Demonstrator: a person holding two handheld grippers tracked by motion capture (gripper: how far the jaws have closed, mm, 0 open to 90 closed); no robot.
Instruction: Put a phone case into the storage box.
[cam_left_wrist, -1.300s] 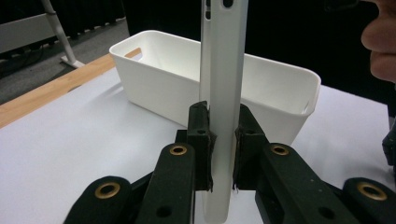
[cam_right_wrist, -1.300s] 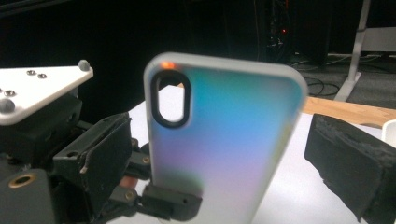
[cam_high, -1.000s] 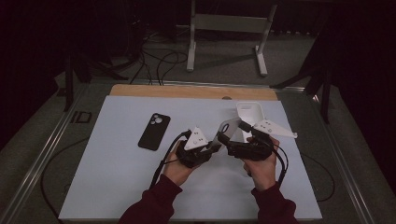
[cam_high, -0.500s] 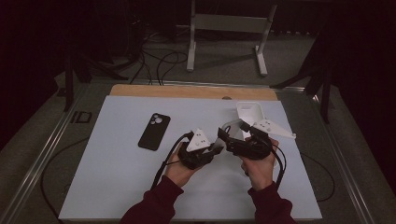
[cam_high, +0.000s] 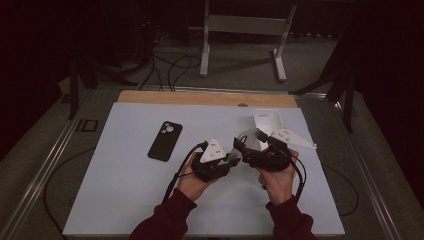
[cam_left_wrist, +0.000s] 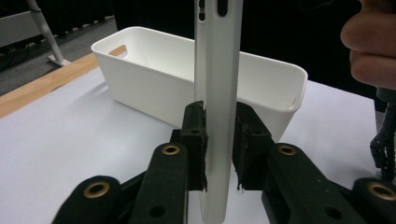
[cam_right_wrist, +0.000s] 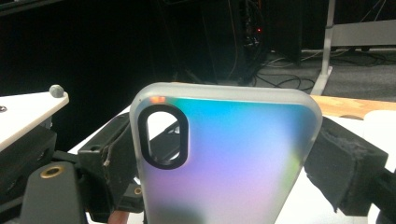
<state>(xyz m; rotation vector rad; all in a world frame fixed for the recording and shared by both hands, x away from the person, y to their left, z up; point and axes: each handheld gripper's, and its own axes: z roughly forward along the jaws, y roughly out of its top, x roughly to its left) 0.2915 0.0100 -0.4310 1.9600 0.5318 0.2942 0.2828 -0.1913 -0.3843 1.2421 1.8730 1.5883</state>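
Observation:
A translucent phone case (cam_right_wrist: 229, 154) with an iridescent back and an oval camera cutout stands upright between both grippers above the white mat (cam_high: 125, 190). My left gripper (cam_left_wrist: 219, 140) is shut on its thin edge (cam_left_wrist: 218, 93); its jaws have just been opening slightly, with the case still between the pads. My right gripper (cam_right_wrist: 219, 172) grips the case across its width, and its jaws have closed in a little. In the high view the left gripper (cam_high: 232, 160) and right gripper (cam_high: 241, 147) meet tip to tip at mid-table.
A white plastic bin (cam_high: 267, 120) stands just behind the grippers, near the mat's far right. A black phone (cam_high: 165, 141) lies face down to the left. A wooden strip (cam_high: 200, 97) runs along the far edge, with cables and a metal stand beyond it.

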